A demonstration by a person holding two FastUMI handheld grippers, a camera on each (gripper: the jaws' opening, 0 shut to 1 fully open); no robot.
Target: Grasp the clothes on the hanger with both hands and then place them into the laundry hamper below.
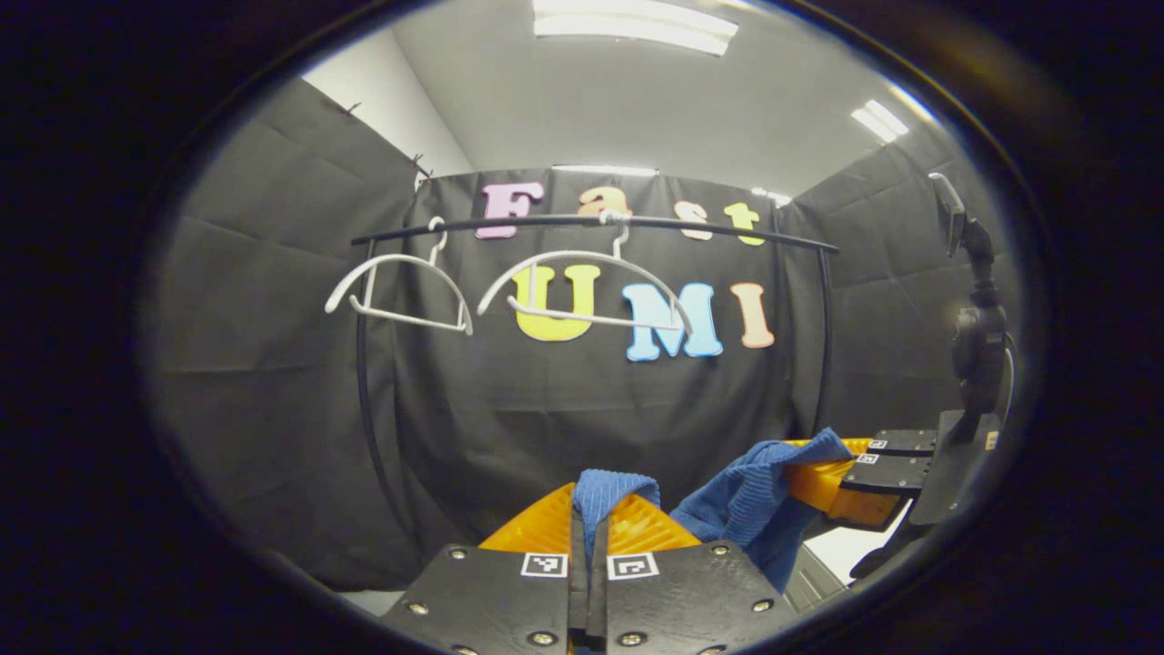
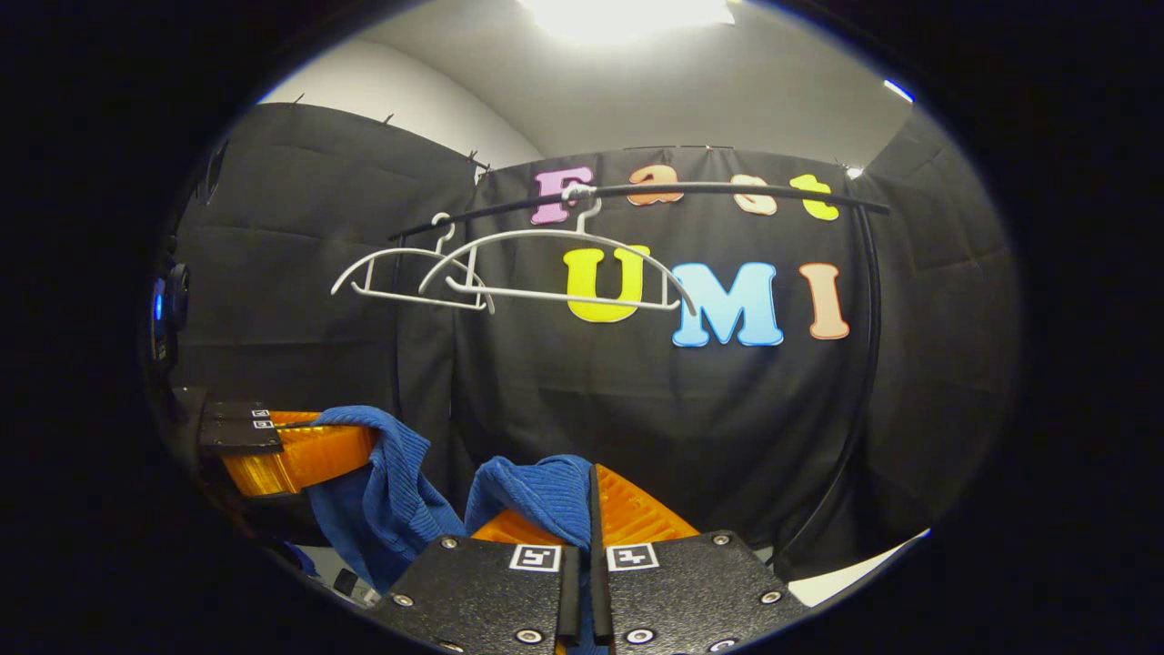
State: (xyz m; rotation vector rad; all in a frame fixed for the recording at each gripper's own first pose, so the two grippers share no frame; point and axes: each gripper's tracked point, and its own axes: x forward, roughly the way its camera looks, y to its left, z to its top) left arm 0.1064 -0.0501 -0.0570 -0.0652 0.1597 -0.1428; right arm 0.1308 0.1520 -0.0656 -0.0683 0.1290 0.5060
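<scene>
A blue knitted garment (image 1: 750, 505) hangs between my two grippers, below the rail. My left gripper (image 1: 591, 509) is shut on one fold of it, with blue cloth poking up between the orange fingers. In the left gripper view the right gripper (image 1: 832, 482) sits at the right, shut on the other end. In the right gripper view my right gripper (image 2: 587, 496) pinches the blue garment (image 2: 536, 496), and the left gripper (image 2: 300, 455) holds its far end at the left. Two bare white hangers (image 1: 582, 291) (image 2: 546, 268) hang on the black rail (image 1: 591, 223).
The black rail's posts (image 1: 364, 382) (image 2: 864, 364) run down at both sides of the rack. A camera mount on a stand (image 1: 978, 327) rises at the right of the left gripper view. A strip of pale floor (image 2: 855, 573) shows low down.
</scene>
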